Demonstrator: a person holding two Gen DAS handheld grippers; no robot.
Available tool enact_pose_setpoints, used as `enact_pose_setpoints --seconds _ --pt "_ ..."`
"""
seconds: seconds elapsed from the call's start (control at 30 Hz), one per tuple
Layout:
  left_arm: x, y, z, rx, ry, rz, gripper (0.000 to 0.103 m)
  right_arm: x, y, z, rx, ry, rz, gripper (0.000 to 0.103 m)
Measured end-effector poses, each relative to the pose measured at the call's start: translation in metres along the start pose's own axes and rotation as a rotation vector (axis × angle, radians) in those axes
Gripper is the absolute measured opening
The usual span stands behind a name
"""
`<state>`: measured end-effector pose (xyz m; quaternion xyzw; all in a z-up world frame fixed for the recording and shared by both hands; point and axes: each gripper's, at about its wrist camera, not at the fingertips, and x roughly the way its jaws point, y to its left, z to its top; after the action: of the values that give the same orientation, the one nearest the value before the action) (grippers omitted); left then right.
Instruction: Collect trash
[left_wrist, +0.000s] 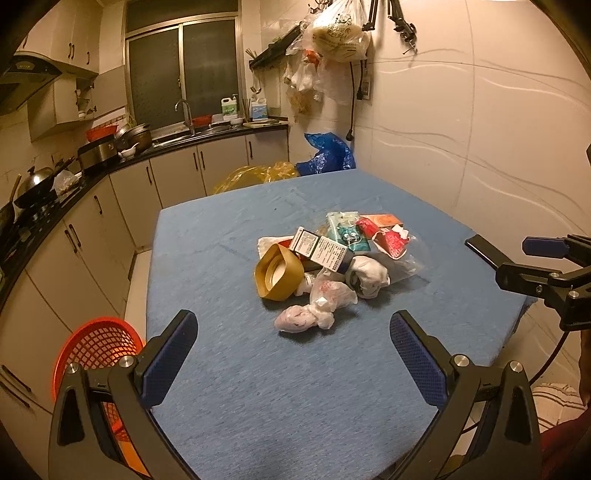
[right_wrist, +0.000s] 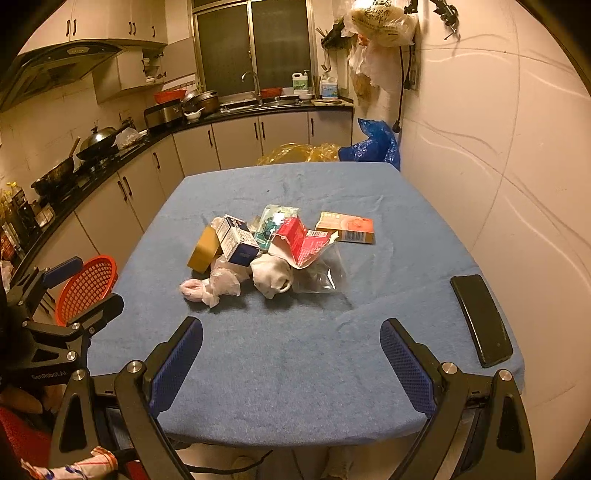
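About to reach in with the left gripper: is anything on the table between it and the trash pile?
Nothing visible. The left gripper is open over bare blue tablecloth, and the trash pile lies straight ahead with only cloth in between. The phone sits off at the right edge, clear of that line.

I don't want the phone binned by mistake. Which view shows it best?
The right wrist view: the whole black phone lies flat near the table's right edge, apart from the trash. The left wrist view catches only its corner, behind the right gripper.
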<state>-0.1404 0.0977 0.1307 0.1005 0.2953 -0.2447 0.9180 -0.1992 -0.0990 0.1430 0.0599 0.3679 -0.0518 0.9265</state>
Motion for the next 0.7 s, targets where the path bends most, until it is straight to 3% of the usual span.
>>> enact_pose_setpoints --seconds 0.7 --pt "0.015 -0.008 0.007 -0.011 0.032 0.015 0.103 0.019 -0.018 0.006 0.017 0.038 0.044 0.099"
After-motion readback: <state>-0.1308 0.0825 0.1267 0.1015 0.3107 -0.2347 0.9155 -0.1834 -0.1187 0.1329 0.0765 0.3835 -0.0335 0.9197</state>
